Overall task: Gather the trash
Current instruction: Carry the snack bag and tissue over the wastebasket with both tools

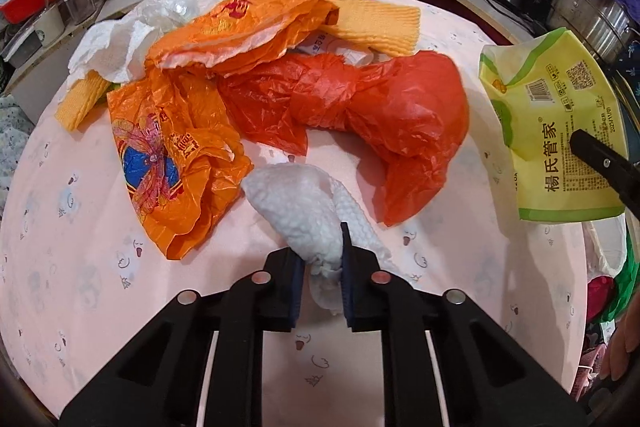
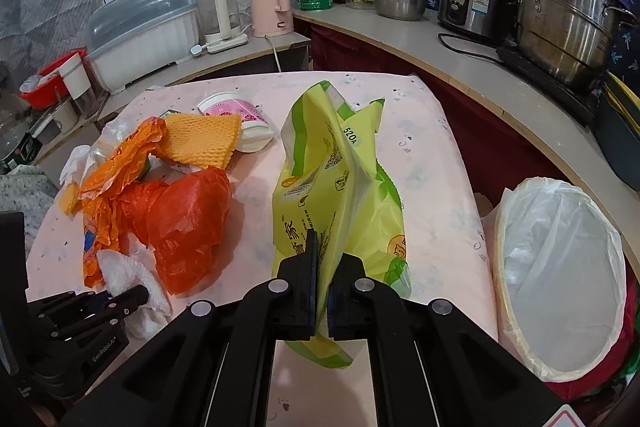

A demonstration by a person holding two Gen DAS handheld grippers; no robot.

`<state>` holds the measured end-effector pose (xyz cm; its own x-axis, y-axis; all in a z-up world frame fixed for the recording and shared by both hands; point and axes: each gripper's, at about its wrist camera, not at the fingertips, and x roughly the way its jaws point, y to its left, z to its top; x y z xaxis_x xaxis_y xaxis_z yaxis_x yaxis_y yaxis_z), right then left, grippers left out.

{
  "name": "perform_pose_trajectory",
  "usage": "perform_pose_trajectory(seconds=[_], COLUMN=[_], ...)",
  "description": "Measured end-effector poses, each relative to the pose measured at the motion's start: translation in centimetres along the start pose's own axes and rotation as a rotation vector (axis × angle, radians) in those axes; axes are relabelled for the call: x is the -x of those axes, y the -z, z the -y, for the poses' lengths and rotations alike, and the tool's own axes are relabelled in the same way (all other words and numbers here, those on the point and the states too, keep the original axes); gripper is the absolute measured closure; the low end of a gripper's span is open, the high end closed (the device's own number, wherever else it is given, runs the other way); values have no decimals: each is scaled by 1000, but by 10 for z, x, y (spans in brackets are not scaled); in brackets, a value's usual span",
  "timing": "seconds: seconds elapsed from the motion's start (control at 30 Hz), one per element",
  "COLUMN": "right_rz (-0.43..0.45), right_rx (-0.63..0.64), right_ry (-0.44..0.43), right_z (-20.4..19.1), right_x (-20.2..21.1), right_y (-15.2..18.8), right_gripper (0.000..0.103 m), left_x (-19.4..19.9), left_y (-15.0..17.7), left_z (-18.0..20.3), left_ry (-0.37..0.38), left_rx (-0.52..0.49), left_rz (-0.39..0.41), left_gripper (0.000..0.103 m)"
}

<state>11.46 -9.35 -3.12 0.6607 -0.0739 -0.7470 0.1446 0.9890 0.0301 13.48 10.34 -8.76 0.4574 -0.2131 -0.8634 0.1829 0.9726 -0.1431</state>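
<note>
A: Where's the crumpled paper towel [image 1: 308,203]?
B: Pinched between the left gripper [image 1: 320,279] pads, low over the pink table [image 1: 80,227].
A: And the yellow-green bag [image 2: 340,187]?
B: Clamped upright in the right gripper [image 2: 322,291], beside the lined bin [image 2: 560,279].

Two orange bags [image 1: 180,155], one red bag [image 1: 384,119], two foam nets [image 1: 376,23]

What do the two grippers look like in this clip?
Both the left gripper and the right gripper are matte black plastic with angular linkage arms, round silver pivot pins and dark blue pads lining the jaws. Seen from the right wrist, the left one carries small white lettering on its side.
</note>
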Motion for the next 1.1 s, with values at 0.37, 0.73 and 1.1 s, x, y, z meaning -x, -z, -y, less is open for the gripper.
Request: perform_pose_trajectory(seconds=[0.37, 0.73, 1.1], right_rz=[103, 175, 204], right_rx=[-67, -195, -357], right_ry=[30, 126, 264], right_z=[34, 106, 197], right_x=[49, 97, 130], right_y=[-2, 19, 55], right_gripper=[100, 100, 100], left_x=[53, 86, 93], left_y=[-6, -5, -5], left_z=[44, 133, 234], left_ry=[35, 125, 259], left_rx=[-88, -251, -422], left_rz=[115, 195, 214], left_gripper=[89, 89, 89])
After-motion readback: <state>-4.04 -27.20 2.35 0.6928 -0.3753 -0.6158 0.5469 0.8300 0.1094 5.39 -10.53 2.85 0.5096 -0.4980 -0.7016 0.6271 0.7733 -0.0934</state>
